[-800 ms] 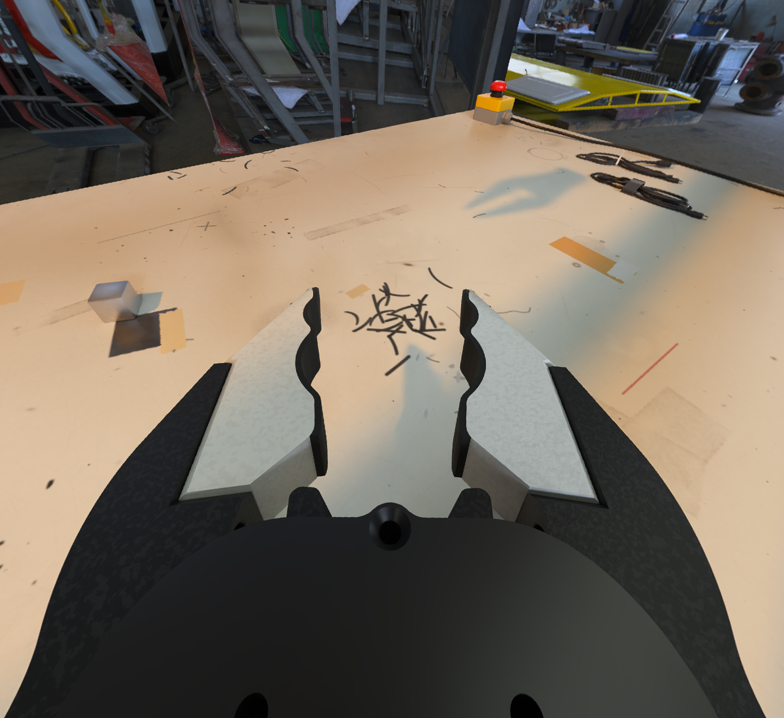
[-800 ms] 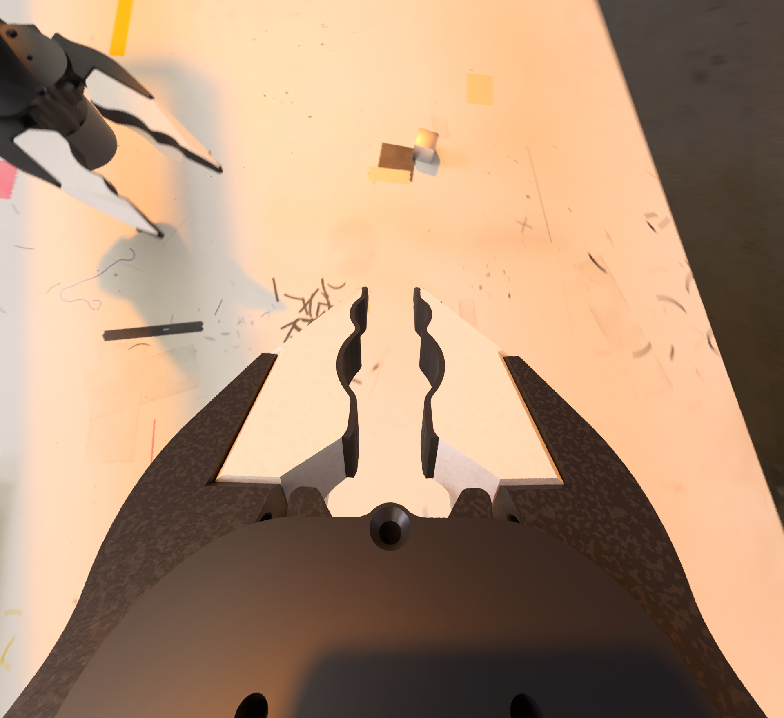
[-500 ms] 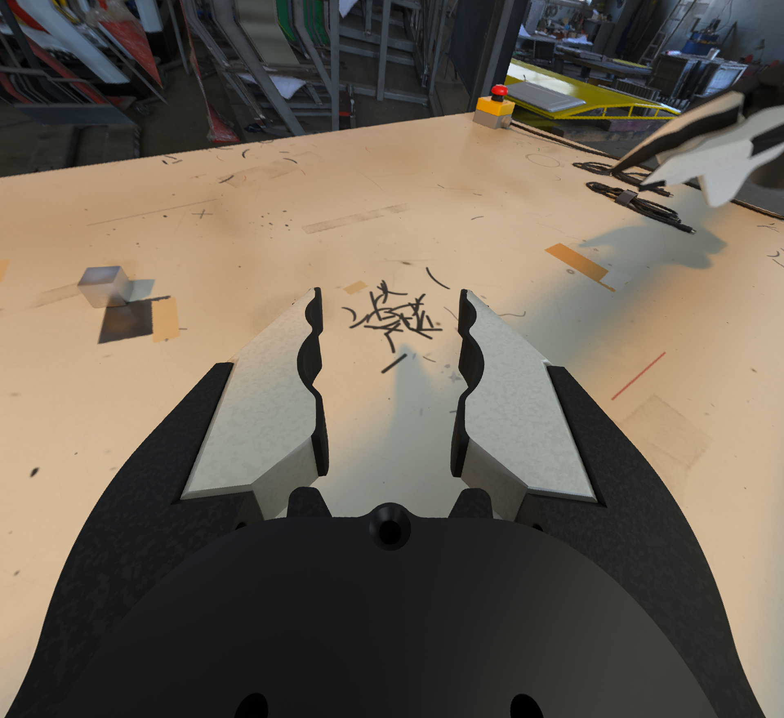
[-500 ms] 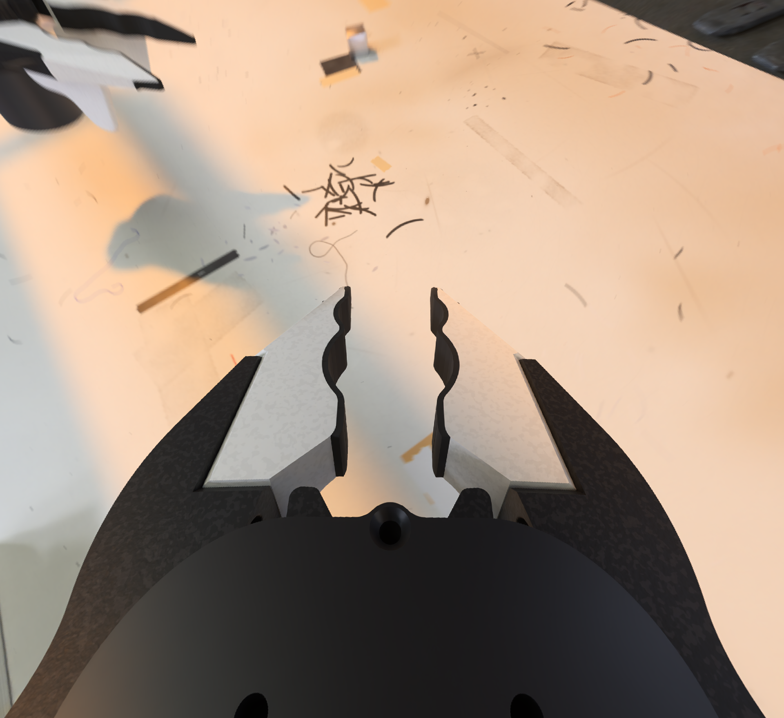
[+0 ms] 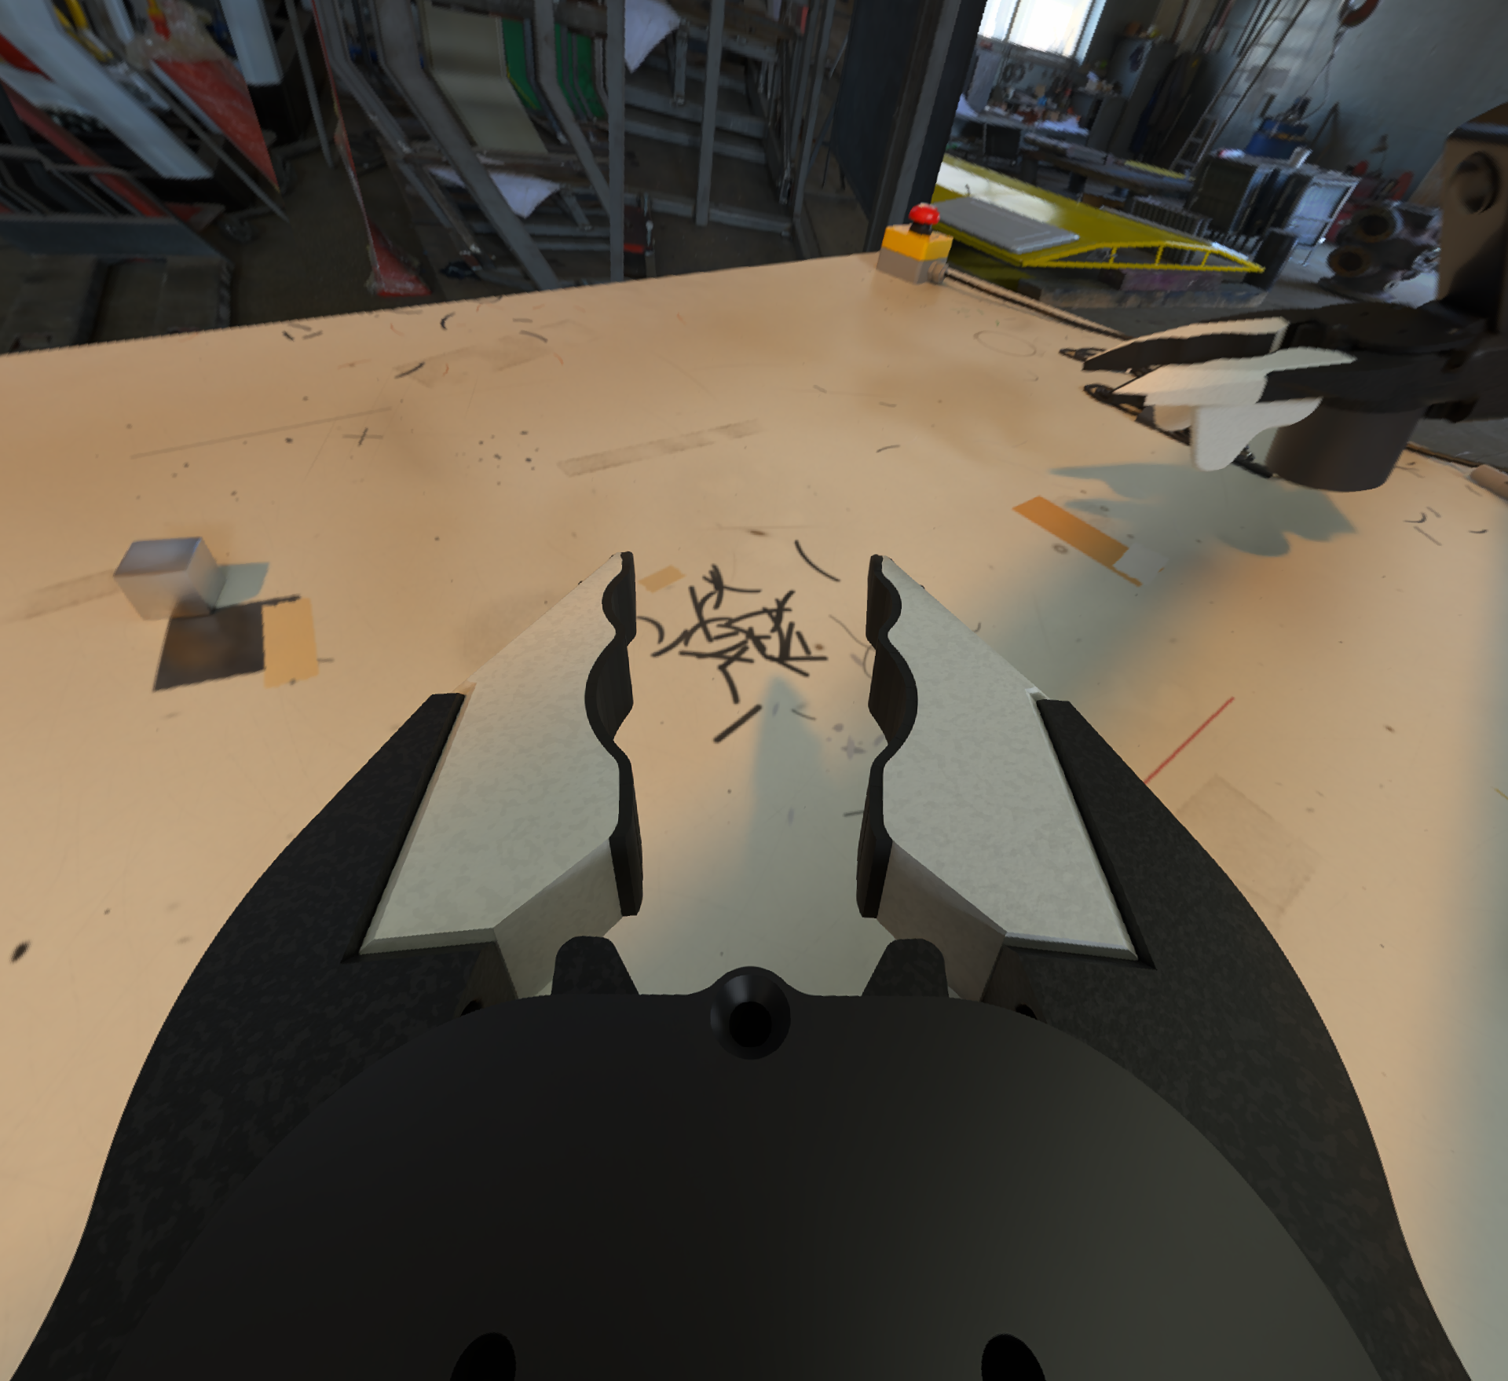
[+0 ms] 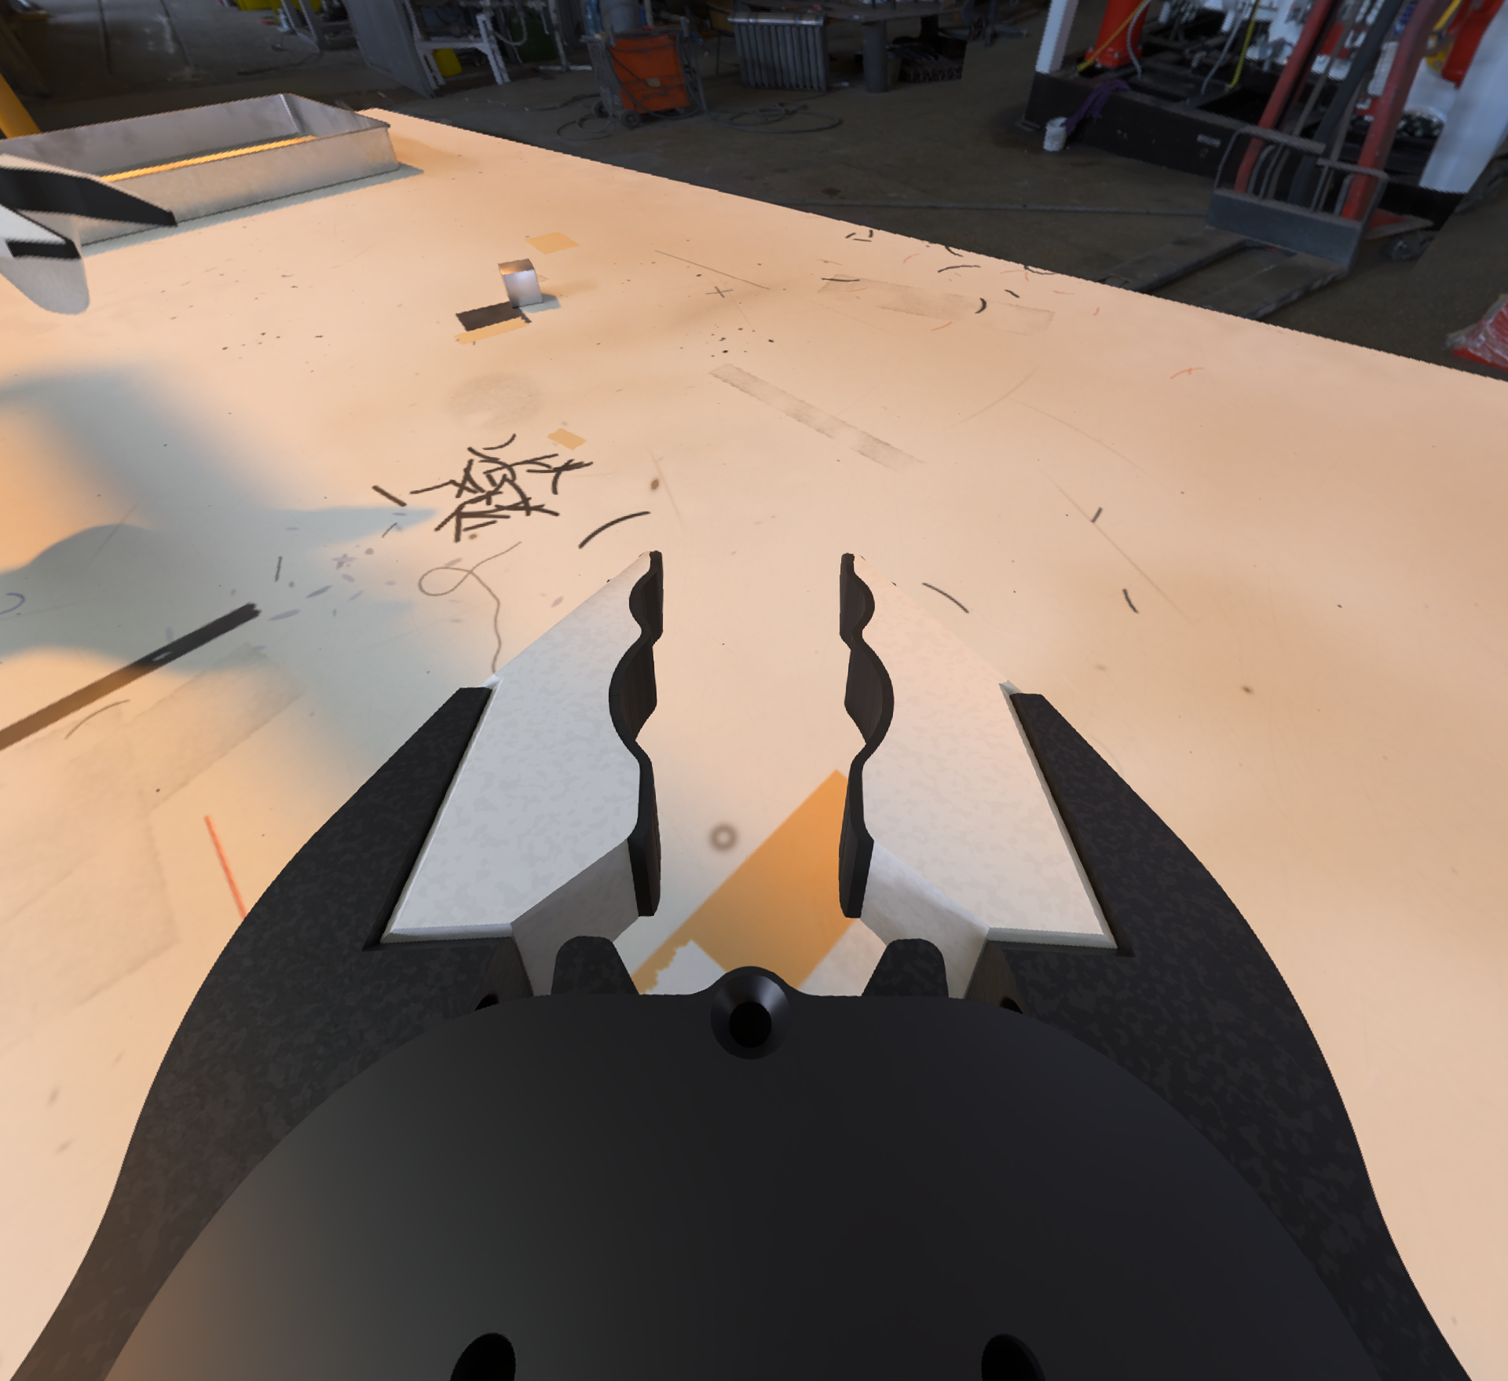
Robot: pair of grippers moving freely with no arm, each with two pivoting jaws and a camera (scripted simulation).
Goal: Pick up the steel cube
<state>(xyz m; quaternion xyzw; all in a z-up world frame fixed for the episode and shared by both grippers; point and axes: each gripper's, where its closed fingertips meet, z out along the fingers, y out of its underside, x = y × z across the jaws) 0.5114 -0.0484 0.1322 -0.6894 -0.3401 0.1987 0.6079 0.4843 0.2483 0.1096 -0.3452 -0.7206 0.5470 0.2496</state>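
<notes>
The steel cube is small and shiny and sits on the tan tabletop, far left in the left wrist view. It also shows in the right wrist view, far ahead and left of centre. My left gripper is open and empty, above the table, with the cube well to its left. My right gripper is open and empty, low over the table, far from the cube. The right gripper also shows at the right edge of the left wrist view. The left gripper's fingertips show at the left edge of the right wrist view.
A pile of black shavings lies ahead of the left gripper. A yellow box with a red button stands at the far edge. A metal tray sits at the far left corner. Black cables lie at the right.
The right gripper has swung down from high above to low at the table's right side, tilted forward, and its jaws have opened wider. The left gripper has barely moved.
</notes>
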